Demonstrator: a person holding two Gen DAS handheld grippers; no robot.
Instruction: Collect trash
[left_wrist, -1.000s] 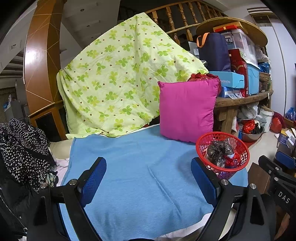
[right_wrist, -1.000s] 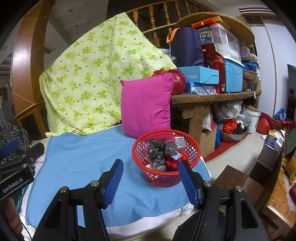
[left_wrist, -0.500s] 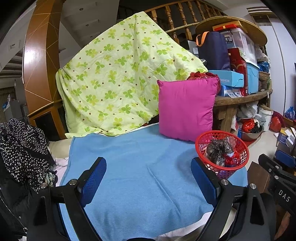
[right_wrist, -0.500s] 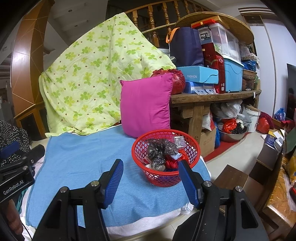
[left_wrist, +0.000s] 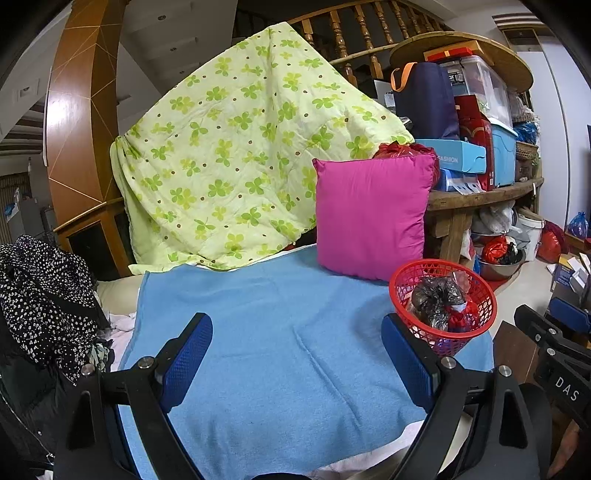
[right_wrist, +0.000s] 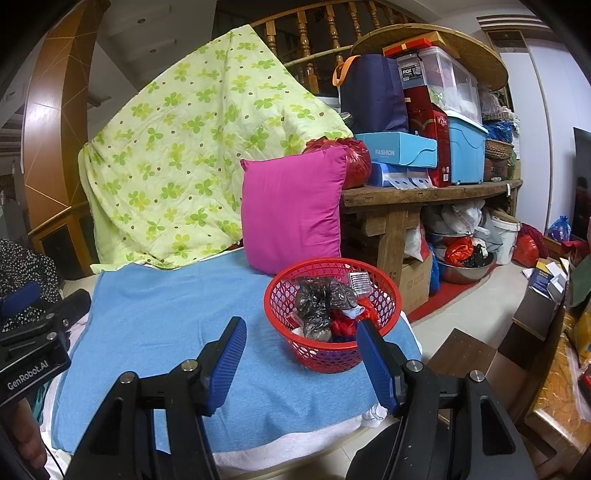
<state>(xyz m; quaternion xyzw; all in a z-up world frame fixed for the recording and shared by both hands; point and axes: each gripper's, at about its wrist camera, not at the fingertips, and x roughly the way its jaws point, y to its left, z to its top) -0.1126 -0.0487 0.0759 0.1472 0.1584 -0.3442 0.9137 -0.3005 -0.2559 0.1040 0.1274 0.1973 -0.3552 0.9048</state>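
Note:
A red mesh basket (right_wrist: 388, 295) stands on the right end of a blue towel (right_wrist: 166, 325). It holds a crumpled black plastic bag (right_wrist: 321, 299), red wrappers and a small clear packet. It also shows in the left wrist view (left_wrist: 480, 291) at the right. My left gripper (left_wrist: 297, 356) is open and empty, held above the towel's middle. My right gripper (right_wrist: 301, 356) is open and empty, held just in front of the basket.
A magenta pillow (right_wrist: 291, 206) leans behind the basket, beside a green clover quilt (right_wrist: 192, 155). A wooden table (right_wrist: 424, 195) stacked with boxes stands at the right, with a steel bowl (right_wrist: 465, 267) underneath. Spotted black clothing (left_wrist: 44, 295) lies at the left.
Both views have shifted very slightly; the grippers stay open and empty and nothing on the towel has moved.

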